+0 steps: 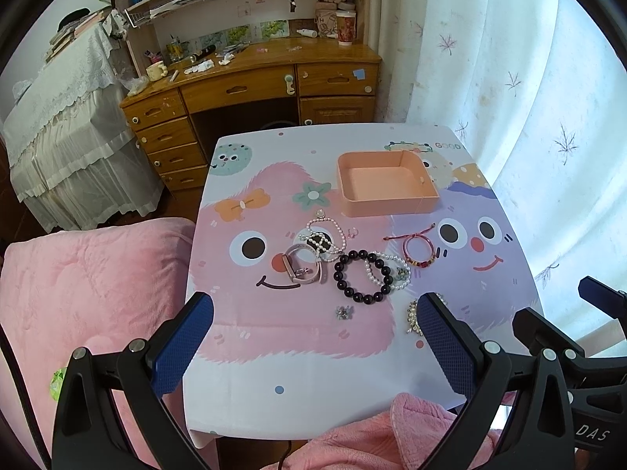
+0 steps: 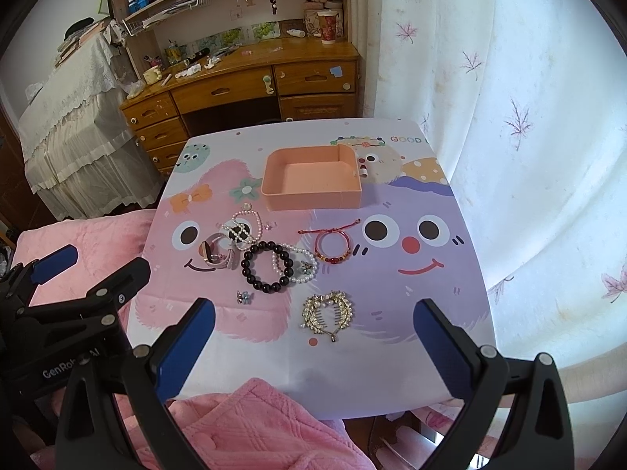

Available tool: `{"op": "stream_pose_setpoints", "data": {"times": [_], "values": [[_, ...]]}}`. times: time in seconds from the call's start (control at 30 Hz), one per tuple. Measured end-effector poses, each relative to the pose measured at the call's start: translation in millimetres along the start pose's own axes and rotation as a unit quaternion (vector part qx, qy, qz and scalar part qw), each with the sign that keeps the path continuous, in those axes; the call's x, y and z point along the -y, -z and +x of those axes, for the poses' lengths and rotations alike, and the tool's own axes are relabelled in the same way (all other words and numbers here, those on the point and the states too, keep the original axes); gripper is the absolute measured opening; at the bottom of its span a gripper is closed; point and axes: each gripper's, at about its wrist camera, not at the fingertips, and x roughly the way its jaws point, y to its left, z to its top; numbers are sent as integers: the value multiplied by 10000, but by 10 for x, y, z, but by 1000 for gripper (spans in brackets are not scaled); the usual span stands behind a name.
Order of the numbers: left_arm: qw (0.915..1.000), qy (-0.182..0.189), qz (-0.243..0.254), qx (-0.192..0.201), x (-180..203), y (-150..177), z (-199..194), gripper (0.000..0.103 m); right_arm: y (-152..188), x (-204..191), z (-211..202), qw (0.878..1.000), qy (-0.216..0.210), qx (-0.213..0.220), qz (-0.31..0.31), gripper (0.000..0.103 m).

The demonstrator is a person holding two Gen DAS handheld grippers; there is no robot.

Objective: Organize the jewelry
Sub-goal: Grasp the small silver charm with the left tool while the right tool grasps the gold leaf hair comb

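Observation:
An empty pink box [image 1: 388, 180] [image 2: 311, 184] stands at the far middle of the cartoon-print table [image 1: 313, 372] [image 2: 392, 352]. In front of it lie a dark bead bracelet [image 1: 362, 276] [image 2: 267, 268], pearl strands [image 1: 388, 270] [image 2: 298, 264], a pink watch [image 1: 303, 268] [image 2: 219, 254], a red cord bracelet [image 1: 419, 250] [image 2: 333, 246], a gold hair comb [image 2: 328, 313] [image 1: 411, 315] and a small brooch [image 1: 344, 312] [image 2: 244, 297]. My left gripper [image 1: 313, 348] and right gripper [image 2: 313, 348] are open and empty, above the near table edge.
A pink blanket [image 1: 78, 293] [image 2: 254, 431] lies left of and below the table. A wooden desk [image 1: 250, 86] [image 2: 243, 86] stands behind it, a white curtain [image 1: 529, 98] [image 2: 509, 117] to the right. A draped piece of furniture [image 1: 66, 137] stands at left.

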Motion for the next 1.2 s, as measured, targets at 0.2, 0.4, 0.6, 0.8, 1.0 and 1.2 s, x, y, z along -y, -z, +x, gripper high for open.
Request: {"op": "stream_pose_setpoints", "data": {"times": [0.2,0.4,0.6,0.8,1.0,1.2], "values": [[9999,36,-15,111,26,6,-69,102,20,42,-43,9997,-26,105,222,102],[9985,300,-234,395,-78,-13,-97,102,60,35,-53,9984,-23,171,535,102],[9968,768,-206,-38,-190,171,204,102,227,-54,100,9992,201,223,277,102],[9914,804,-436,-931,-299,513,743,102,605,-178,424,9976,305,238,-573,102],[9913,552,-162,-1180,-126,741,1310,102,908,-252,925,9865,440,78,-1577,102],[9890,584,-498,-1265,58,708,1800,96,1005,-149,1449,9780,146,122,-2076,102]]}}
